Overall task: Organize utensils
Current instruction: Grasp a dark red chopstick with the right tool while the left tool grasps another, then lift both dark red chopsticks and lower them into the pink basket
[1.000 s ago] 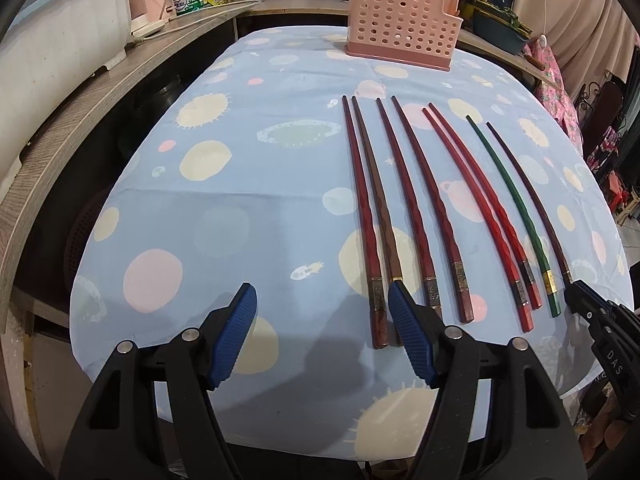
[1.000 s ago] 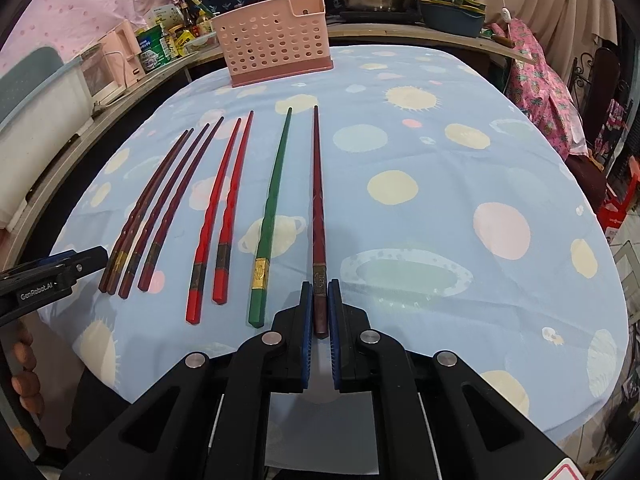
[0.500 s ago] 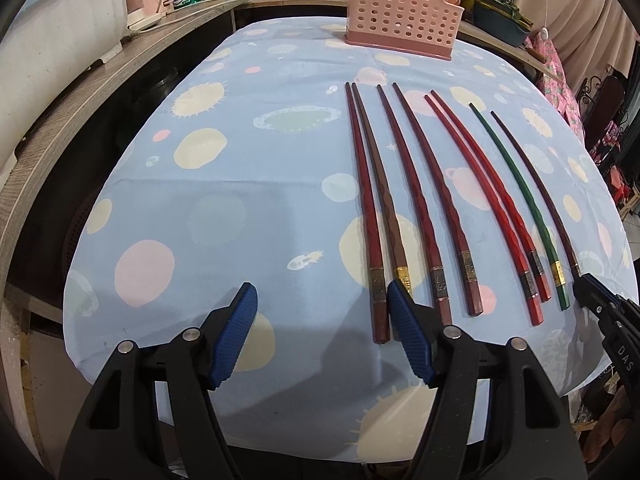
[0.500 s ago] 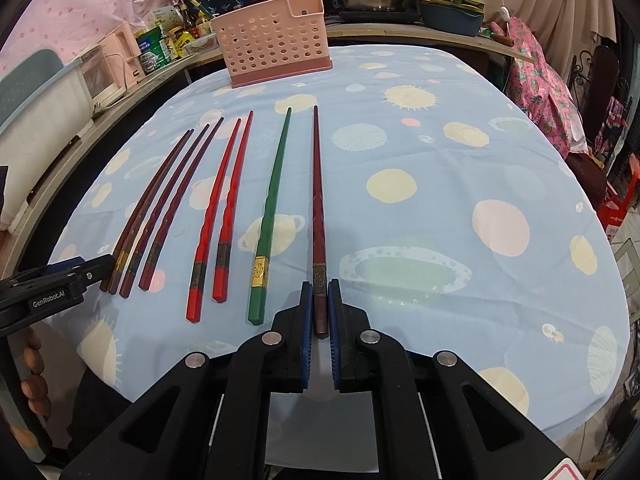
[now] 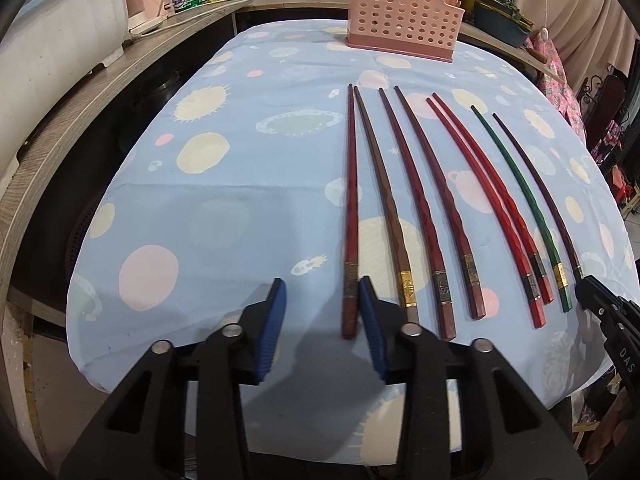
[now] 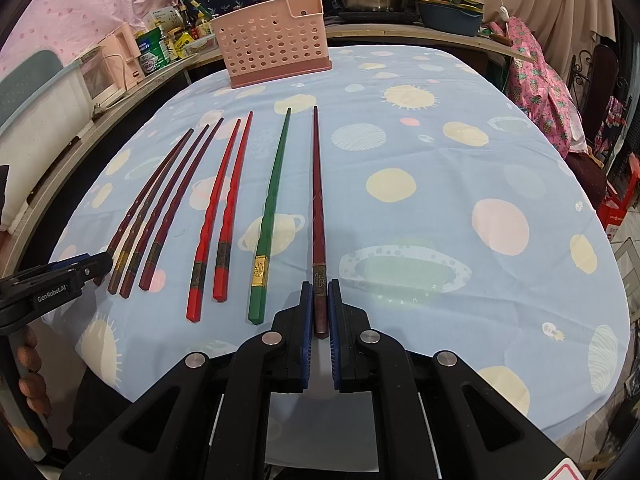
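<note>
The left gripper (image 5: 320, 312) is the one that has changed: a second ago its blue pads stood wide, with the butt of the leftmost dark red chopstick (image 5: 351, 216) just inside the right-hand pad; now the jaws are closing and the gap is much narrower. That chopstick's butt lies between the pads, hard against the right-hand one, while the left-hand pad is still clear of it, so nothing is gripped yet. The brown chopstick (image 5: 384, 200) sits just outside the right-hand pad, and it is hard to tell through the fisheye whether that pad touches it.

The right gripper (image 6: 320, 308) has not altered: its pads are clamped on the butt of the rightmost dark chopstick (image 6: 318, 200), which lies flat on the tablecloth (image 6: 440, 200) straight ahead of the jaws. The green chopstick (image 6: 272, 208) lies just to its left, apart from it.

The pink perforated holder (image 5: 402, 12) stands well ahead of both grippers at the table's far edge, and no chopstick shows in it. So the sorting is at its start: one stick secured, a second about to be, both yet to be lifted and carried forward to the holder.
</note>
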Tool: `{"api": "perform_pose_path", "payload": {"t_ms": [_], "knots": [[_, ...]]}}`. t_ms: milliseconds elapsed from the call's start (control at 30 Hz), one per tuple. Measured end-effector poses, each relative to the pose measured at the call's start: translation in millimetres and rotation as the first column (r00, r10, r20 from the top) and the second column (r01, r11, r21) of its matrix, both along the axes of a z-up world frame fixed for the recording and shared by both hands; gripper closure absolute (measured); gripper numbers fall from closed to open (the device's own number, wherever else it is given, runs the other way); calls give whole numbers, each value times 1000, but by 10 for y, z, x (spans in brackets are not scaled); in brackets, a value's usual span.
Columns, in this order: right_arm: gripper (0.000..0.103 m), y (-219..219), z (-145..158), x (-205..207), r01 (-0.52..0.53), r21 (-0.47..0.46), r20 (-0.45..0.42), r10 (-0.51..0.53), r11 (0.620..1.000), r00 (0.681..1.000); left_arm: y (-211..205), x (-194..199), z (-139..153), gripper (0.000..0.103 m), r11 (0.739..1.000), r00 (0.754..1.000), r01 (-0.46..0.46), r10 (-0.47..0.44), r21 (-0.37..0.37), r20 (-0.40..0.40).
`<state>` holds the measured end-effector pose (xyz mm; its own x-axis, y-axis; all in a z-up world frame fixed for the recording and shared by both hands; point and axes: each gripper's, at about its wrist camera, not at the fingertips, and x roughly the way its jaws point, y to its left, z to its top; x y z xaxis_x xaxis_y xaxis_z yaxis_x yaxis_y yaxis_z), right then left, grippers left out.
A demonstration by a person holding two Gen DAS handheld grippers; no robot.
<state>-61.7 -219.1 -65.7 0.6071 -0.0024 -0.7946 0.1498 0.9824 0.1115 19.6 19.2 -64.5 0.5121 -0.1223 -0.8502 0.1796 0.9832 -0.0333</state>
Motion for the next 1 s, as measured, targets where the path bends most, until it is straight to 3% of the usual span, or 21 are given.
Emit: {"api": "perform_pose_path", "payload": {"t_ms": [200, 367, 500, 1000], "knots": [[96, 1, -1, 1, 0, 0, 1, 0, 1000, 1000, -24, 30, 8, 87, 1000, 1000, 8, -8, -14, -5], [93, 7, 12, 13, -7, 2, 2, 7, 1000, 1000, -27, 56, 10, 88, 1000, 1000, 4, -5, -30, -14], [92, 23, 18, 43, -13, -6, 4, 13, 1000, 1000, -20, 62, 8, 95, 999, 1000, 3, -4, -47, -20], [95, -71, 161, 13, 6, 26, 35, -7, 1000, 999, 92, 25, 149, 96, 991, 999, -6, 0, -137, -40]]}}
